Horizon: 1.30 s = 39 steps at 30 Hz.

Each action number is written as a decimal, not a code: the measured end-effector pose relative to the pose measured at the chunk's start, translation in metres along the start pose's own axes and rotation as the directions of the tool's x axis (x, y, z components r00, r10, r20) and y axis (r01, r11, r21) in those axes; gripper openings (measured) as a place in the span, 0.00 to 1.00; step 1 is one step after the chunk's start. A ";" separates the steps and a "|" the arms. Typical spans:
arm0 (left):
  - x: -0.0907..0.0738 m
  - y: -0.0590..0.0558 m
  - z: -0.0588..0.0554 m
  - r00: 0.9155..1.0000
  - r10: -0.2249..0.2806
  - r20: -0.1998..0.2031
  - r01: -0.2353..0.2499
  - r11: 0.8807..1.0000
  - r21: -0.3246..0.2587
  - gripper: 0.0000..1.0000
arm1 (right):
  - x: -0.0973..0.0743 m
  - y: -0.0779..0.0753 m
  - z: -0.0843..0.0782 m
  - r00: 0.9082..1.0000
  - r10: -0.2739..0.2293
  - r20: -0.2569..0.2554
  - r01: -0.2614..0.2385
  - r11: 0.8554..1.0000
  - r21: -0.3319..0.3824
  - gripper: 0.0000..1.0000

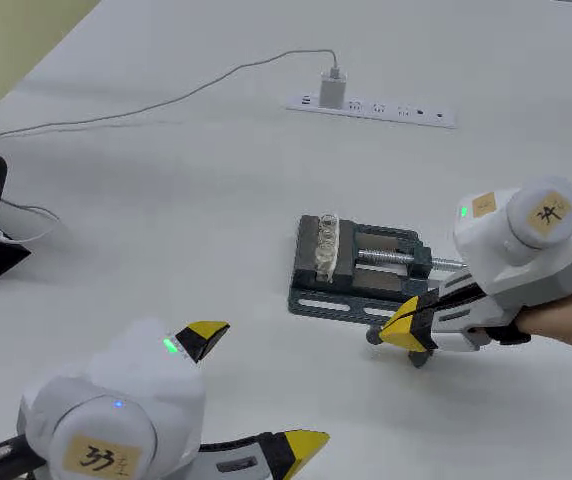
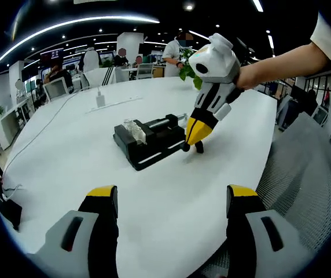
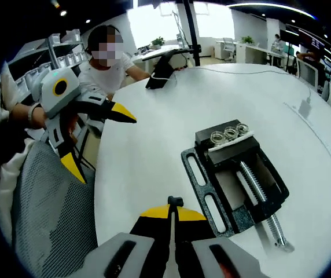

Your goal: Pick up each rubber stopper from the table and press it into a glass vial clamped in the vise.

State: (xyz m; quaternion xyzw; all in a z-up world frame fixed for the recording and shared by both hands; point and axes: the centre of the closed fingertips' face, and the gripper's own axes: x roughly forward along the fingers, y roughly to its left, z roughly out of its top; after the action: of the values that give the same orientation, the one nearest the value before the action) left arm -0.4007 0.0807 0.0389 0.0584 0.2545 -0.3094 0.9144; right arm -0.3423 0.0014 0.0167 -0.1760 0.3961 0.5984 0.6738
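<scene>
Between the closed yellow tips of the right gripper (image 1: pixel 408 330) sits a small dark nub, probably a rubber stopper (image 3: pixel 175 201), though it's too tiny to swear to. It's pinched right at the end, so it can lead into a vial mouth. It hangs just beside the vise (image 1: pixel 361 290), where three clear glass vials (image 3: pixel 230 134) stand upright in a row, mouths open. Well back over the table (image 1: pixel 216 200), the left gripper (image 2: pixel 171 191) hovers spread wide and empty, leaving the approach free.

Three glass vials (image 3: pixel 230 133), one vise (image 1: pixel 411 260), one rubber stopper (image 3: pixel 175 201), two hand-held grippers (image 2: pixel 171 194), one power strip (image 1: pixel 396 110)
</scene>
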 end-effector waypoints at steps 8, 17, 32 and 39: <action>0.003 0.001 0.021 0.998 -0.037 0.043 0.032 0.994 0.104 0.67 | -0.020 0.014 0.019 0.984 0.045 0.175 -0.080 0.977 0.197 0.00; 0.008 -0.007 0.046 0.989 -0.112 0.099 0.087 0.969 0.230 0.49 | -0.046 0.038 0.043 0.921 0.081 0.381 -0.241 0.886 0.396 0.00; 0.014 -0.039 0.092 0.949 -0.238 0.205 0.158 0.927 0.340 0.29 | -0.071 0.062 0.062 0.794 0.130 0.593 -0.516 0.659 0.547 0.00; 0.014 -0.047 0.098 0.936 -0.277 0.216 0.194 0.920 0.339 0.16 | -0.076 0.067 0.063 0.749 0.132 0.649 -0.596 0.562 0.574 0.00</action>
State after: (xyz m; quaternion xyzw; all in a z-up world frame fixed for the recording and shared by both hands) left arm -0.3772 0.0091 0.1188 0.1302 0.0855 -0.4591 0.8746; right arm -0.3828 0.0104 0.1287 0.3854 0.4298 0.5329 0.6186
